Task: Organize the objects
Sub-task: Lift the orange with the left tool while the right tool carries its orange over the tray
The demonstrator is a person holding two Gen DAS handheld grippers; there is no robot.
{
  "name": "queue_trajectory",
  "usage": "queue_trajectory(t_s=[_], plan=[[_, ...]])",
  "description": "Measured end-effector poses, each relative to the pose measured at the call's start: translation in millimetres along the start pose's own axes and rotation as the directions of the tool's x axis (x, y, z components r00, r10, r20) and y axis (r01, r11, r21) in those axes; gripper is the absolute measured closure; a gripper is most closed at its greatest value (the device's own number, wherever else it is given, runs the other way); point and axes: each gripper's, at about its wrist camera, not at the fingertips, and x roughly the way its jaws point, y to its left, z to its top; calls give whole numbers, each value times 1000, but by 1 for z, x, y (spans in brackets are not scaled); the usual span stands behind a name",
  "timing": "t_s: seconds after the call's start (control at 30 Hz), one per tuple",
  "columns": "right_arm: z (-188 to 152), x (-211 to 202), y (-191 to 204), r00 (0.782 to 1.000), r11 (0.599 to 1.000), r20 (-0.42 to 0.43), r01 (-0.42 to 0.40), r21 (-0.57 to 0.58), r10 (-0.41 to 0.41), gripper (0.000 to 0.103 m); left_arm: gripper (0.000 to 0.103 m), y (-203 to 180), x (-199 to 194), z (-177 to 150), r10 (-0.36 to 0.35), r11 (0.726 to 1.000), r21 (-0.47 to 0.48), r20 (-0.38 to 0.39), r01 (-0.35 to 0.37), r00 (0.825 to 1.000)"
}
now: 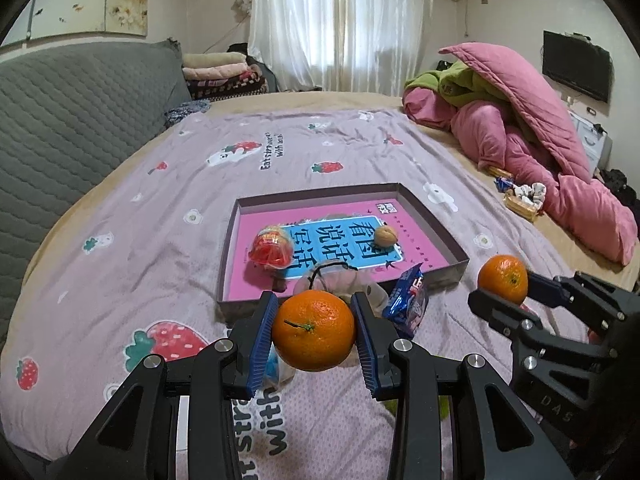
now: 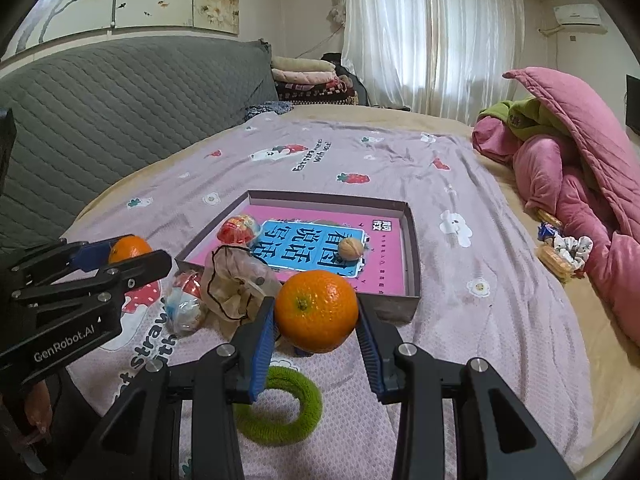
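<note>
1. The left gripper (image 1: 314, 330) was clenched on an orange (image 1: 314, 330), its blue pads pressed against both sides of the fruit, low in the centre of the left wrist view.
2. The right gripper (image 2: 316, 312) grasped a second orange (image 2: 316, 312) the same way, low in the centre of the right wrist view; in the left wrist view that pair showed at the right edge.
3. Both oranges were held above the strawberry-print bedspread (image 1: 160, 200), just in front of the near wall of a shallow box (image 1: 436, 216).
4. The box lay in the middle of both frames, lined with a pink and blue printed sheet. A walnut (image 1: 386, 235) rested near its centre, and a red wrapped sweet (image 1: 269, 249) lay toward its left side.
5. A translucent drawstring pouch (image 2: 236, 280) sat at the box's near left corner, touching its wall.
6. A blue snack packet (image 1: 408, 296) stood just right of the left gripper in the left wrist view.
7. A green fuzzy ring (image 2: 288, 408) lay on the bedspread beneath the right gripper, at the bottom centre of the right wrist view.
8. A heap of pink and green quilts (image 1: 520, 128) filled the upper right.
</note>
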Motion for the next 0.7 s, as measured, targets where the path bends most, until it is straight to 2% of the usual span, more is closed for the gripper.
queue_trajectory(t_s=[0.7], plan=[[13, 23, -4, 1000, 1000, -15, -5, -5, 5, 64, 64, 5, 32, 22, -8, 1000, -5, -9, 8, 1000]])
